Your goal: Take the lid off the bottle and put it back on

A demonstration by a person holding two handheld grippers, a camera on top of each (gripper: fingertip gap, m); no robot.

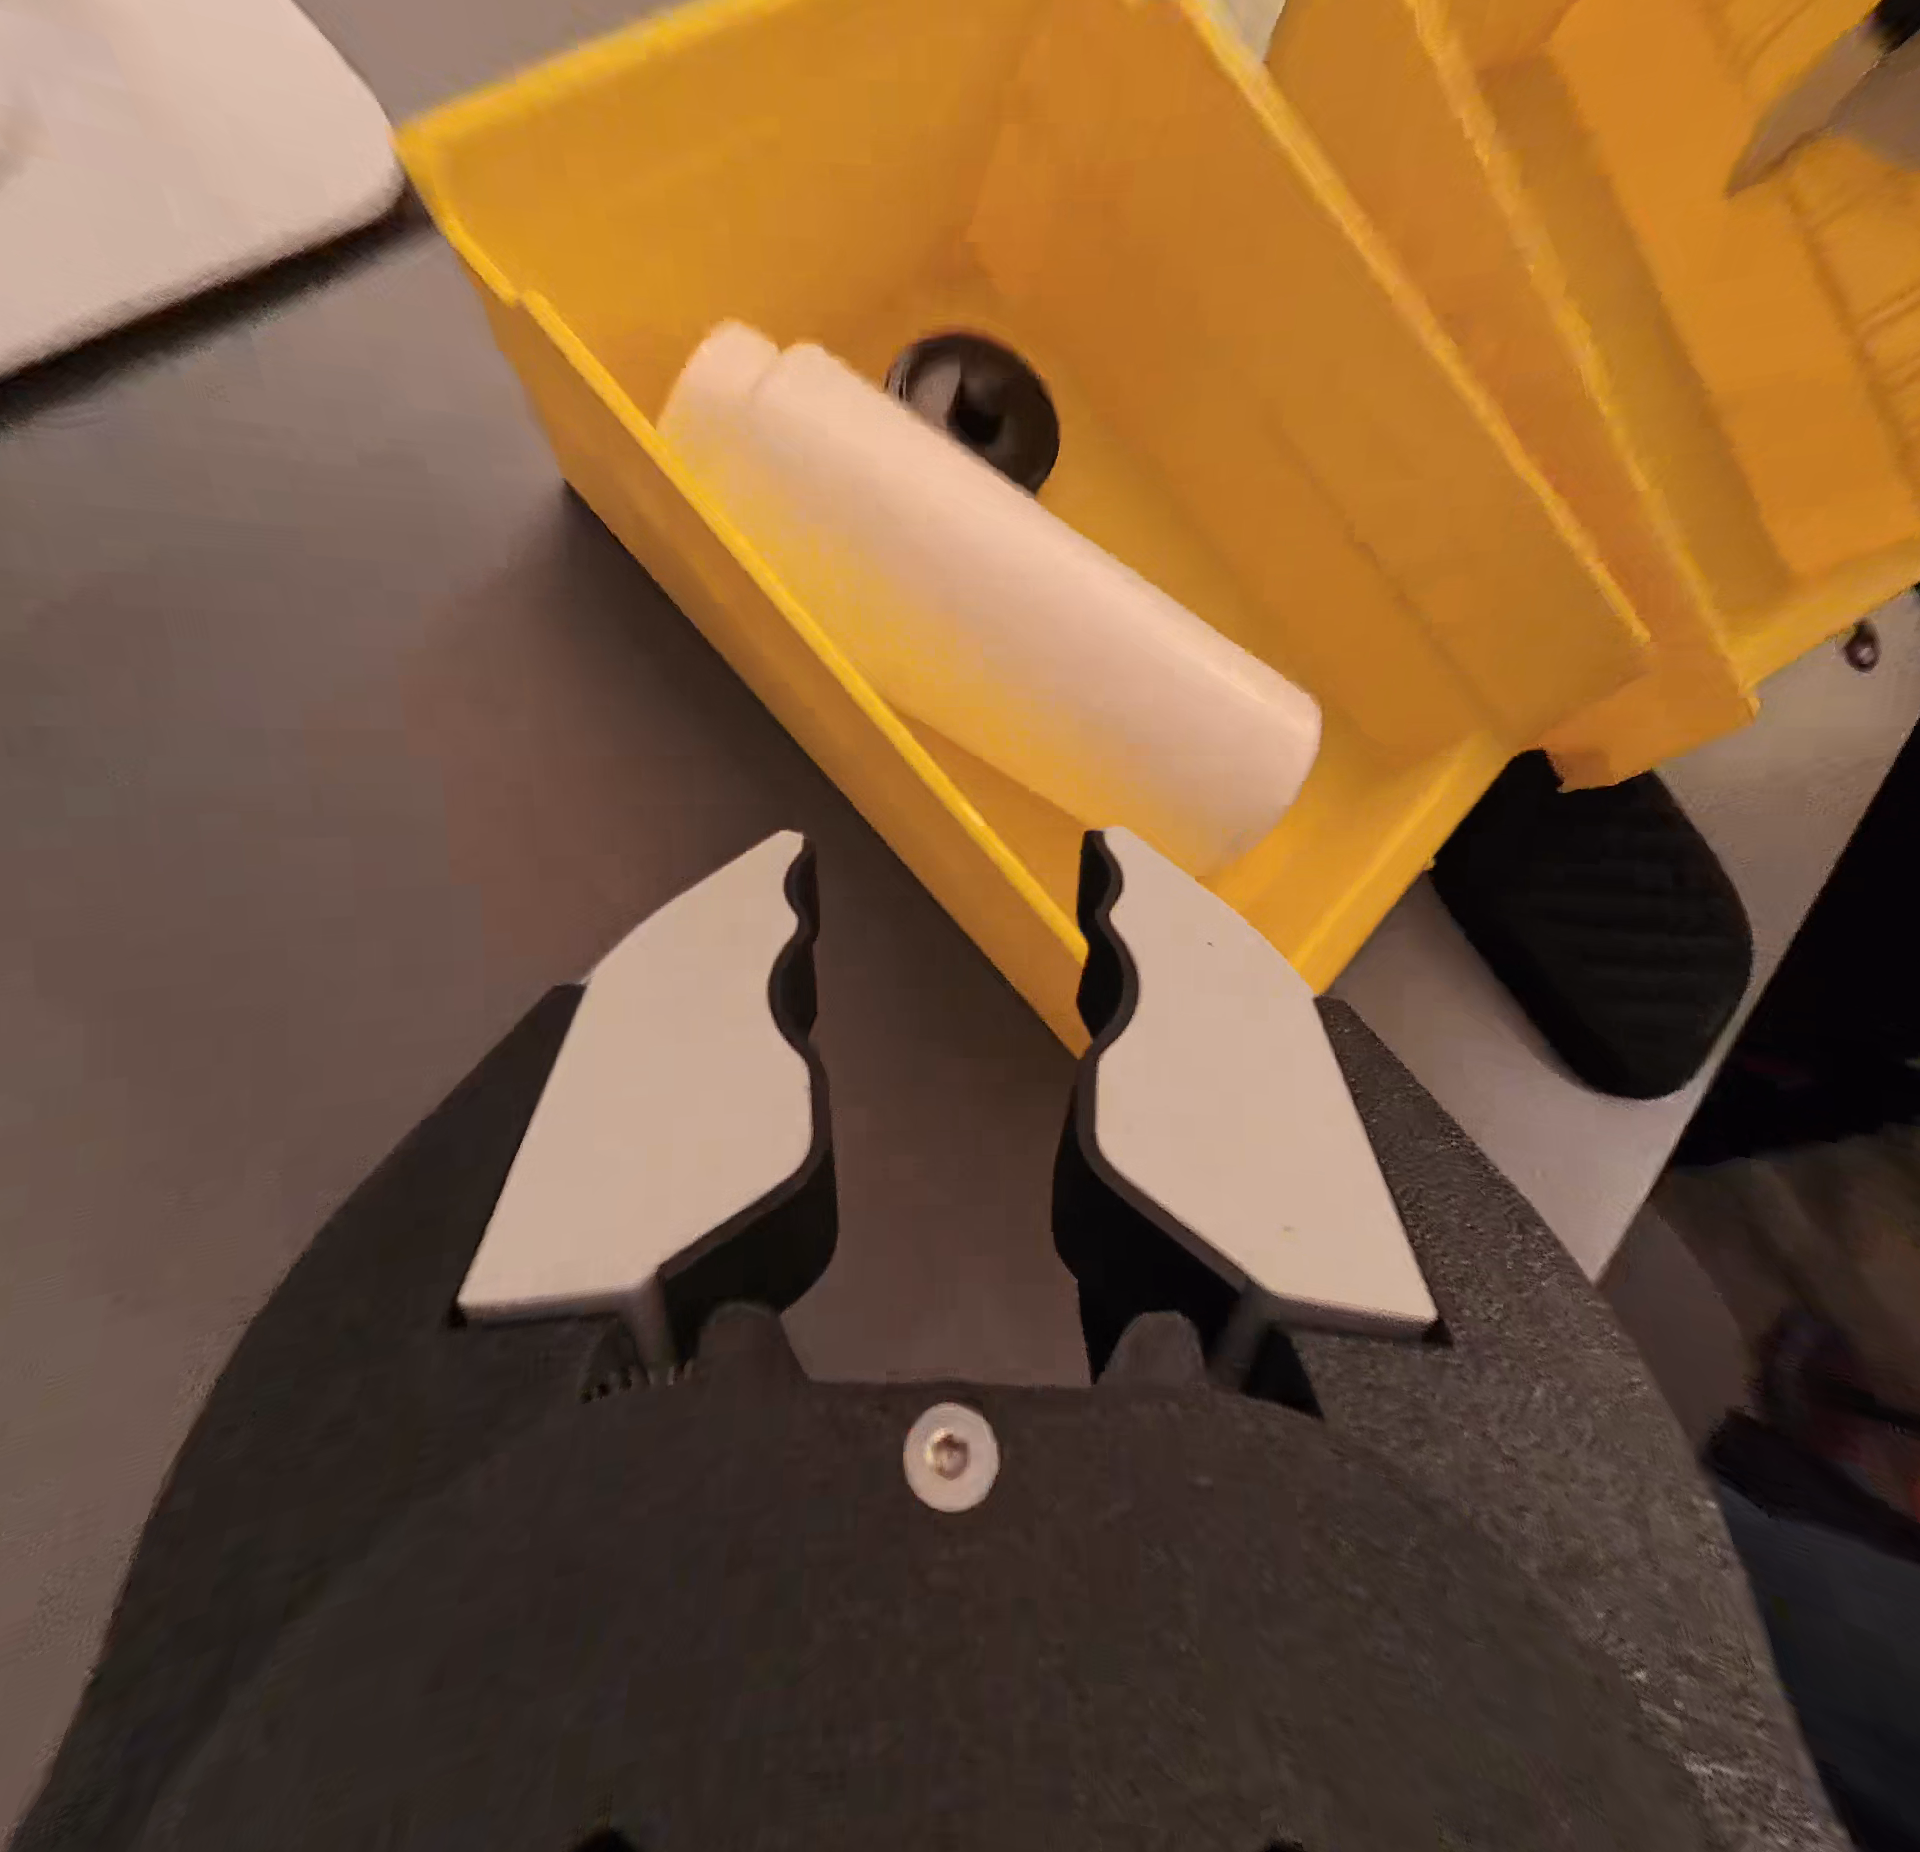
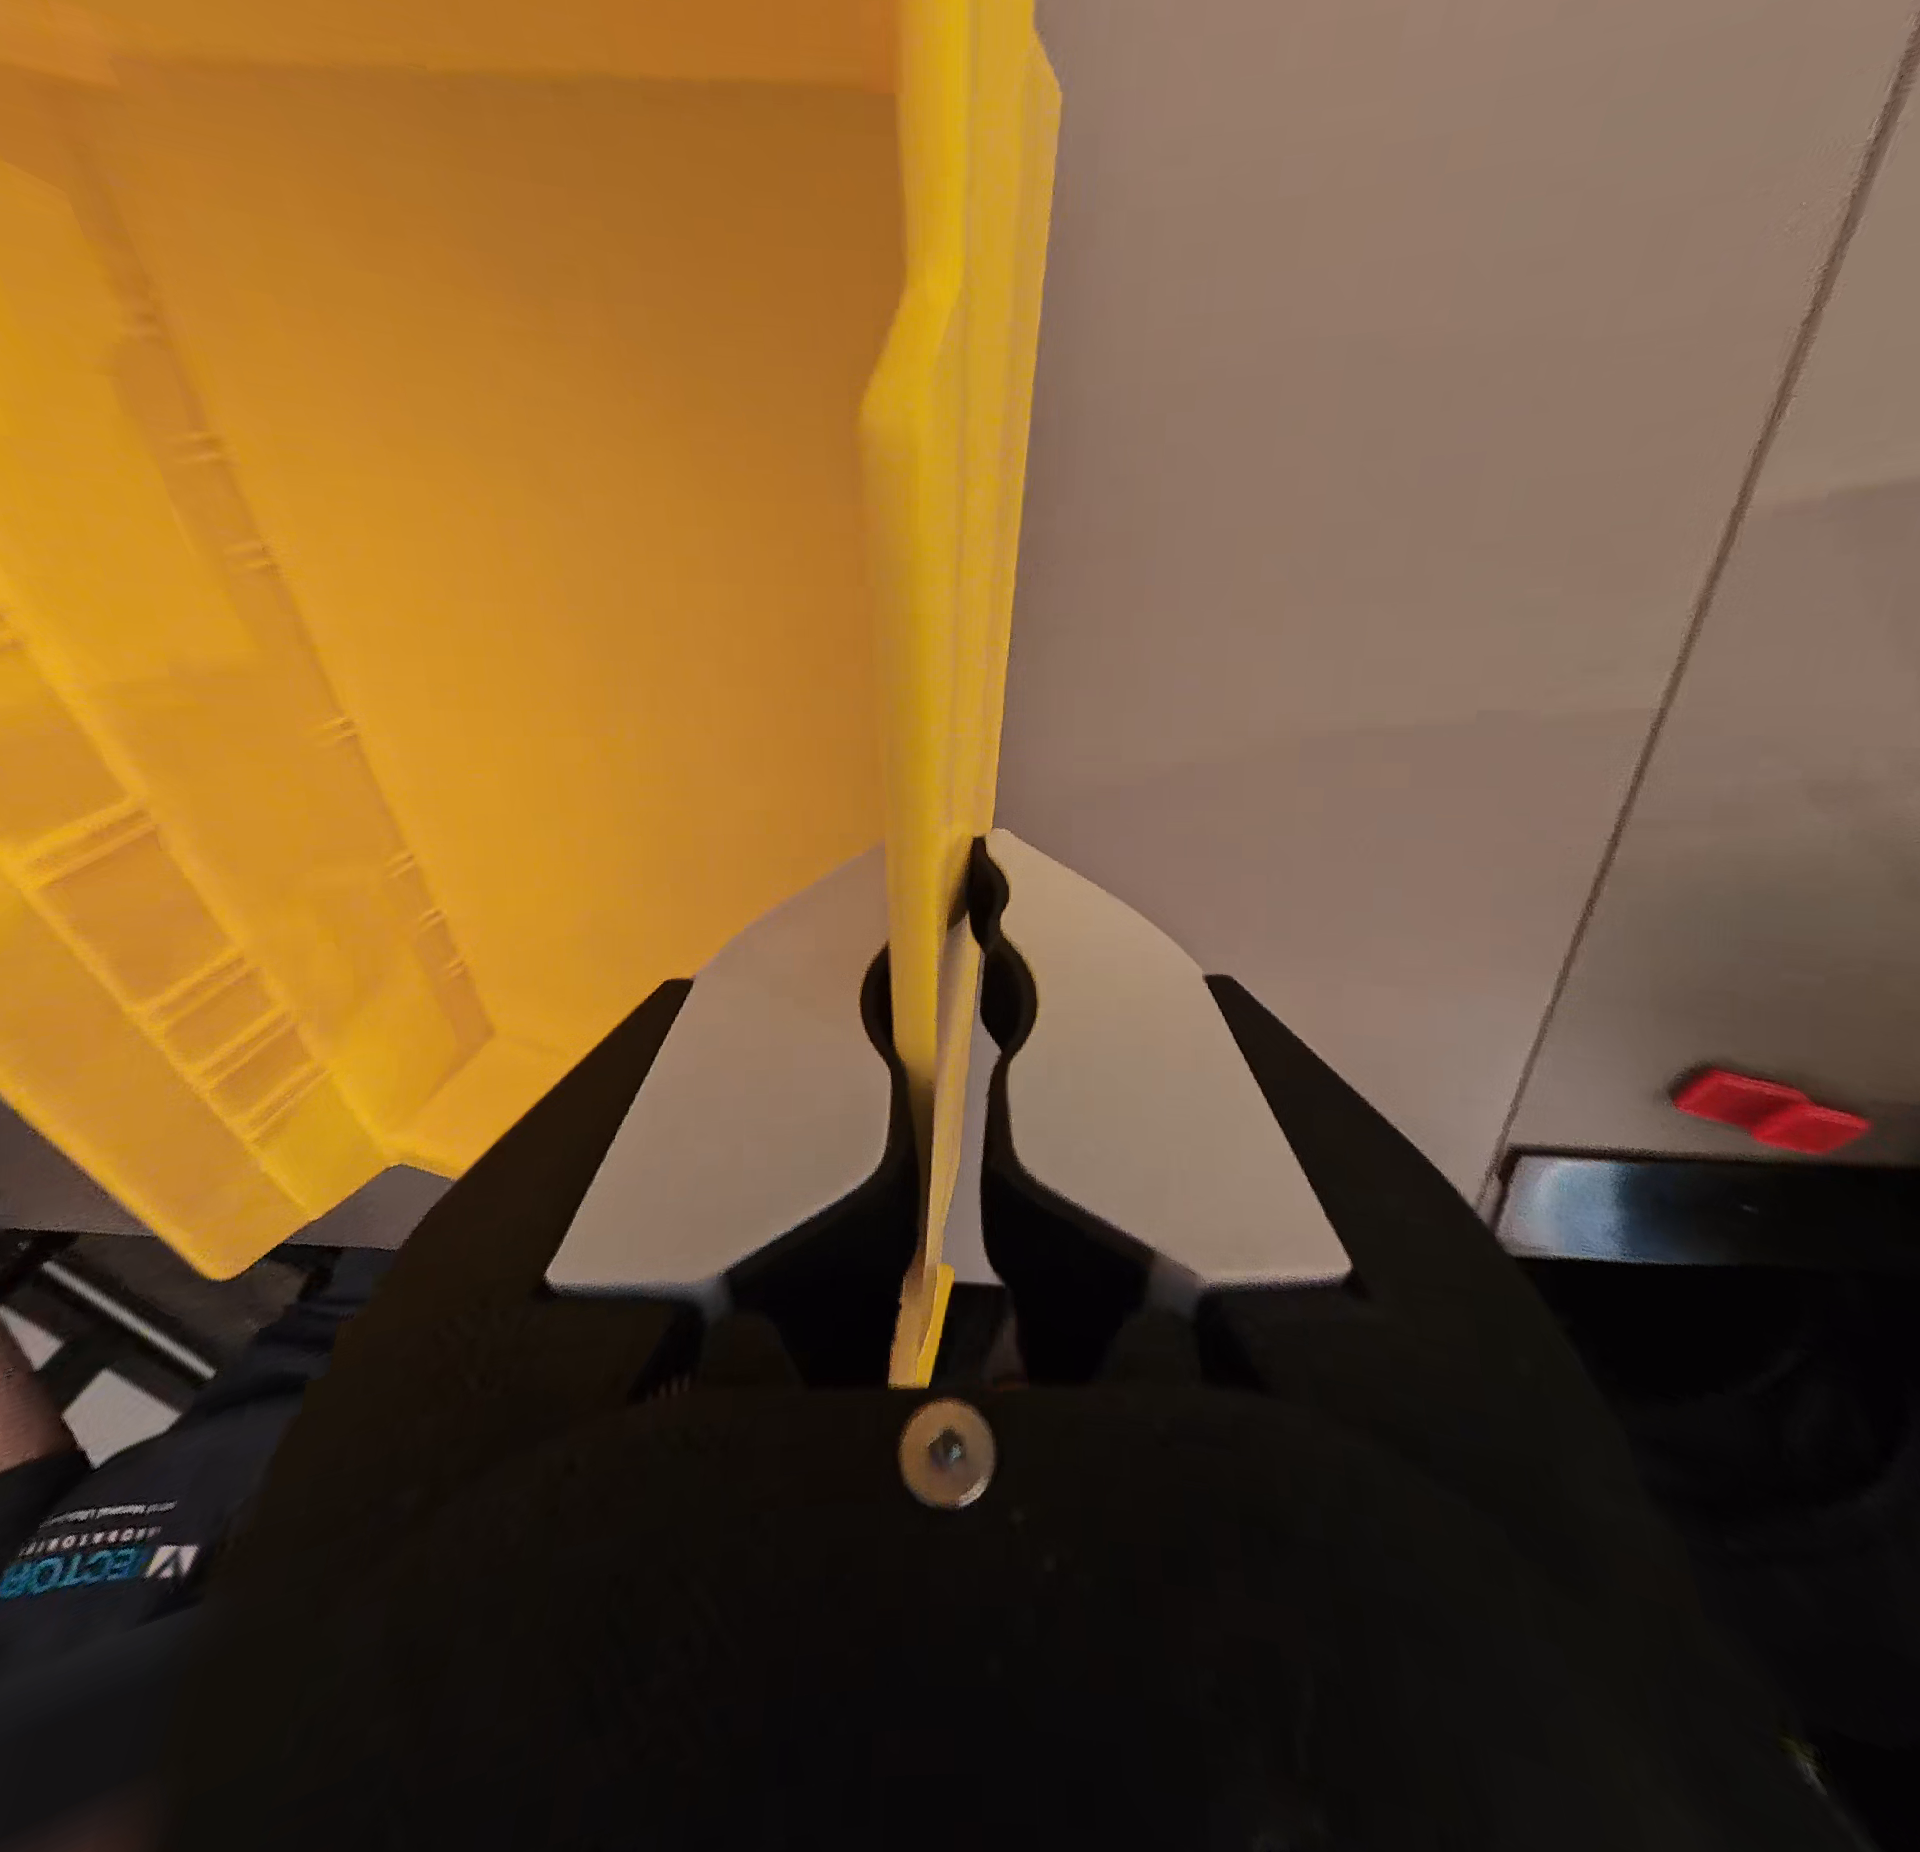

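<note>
Lying on its side inside a tilted yellow bin [image 1: 1143, 296], a white bottle [image 1: 987, 597] points its lid [image 1: 717, 389] toward ten o'clock, its base toward four o'clock. A dark round hole [image 1: 971, 405] in the bin's floor shows just behind the bottle. The left hand-held gripper [image 1: 945, 867] sits at six o'clock, spread and holding nothing, above the dark counter [image 1: 260, 711] beside the bin's near wall. The right hand-held gripper [image 2: 940, 867] is pressed together, pinching the bin's thin yellow wall.
</note>
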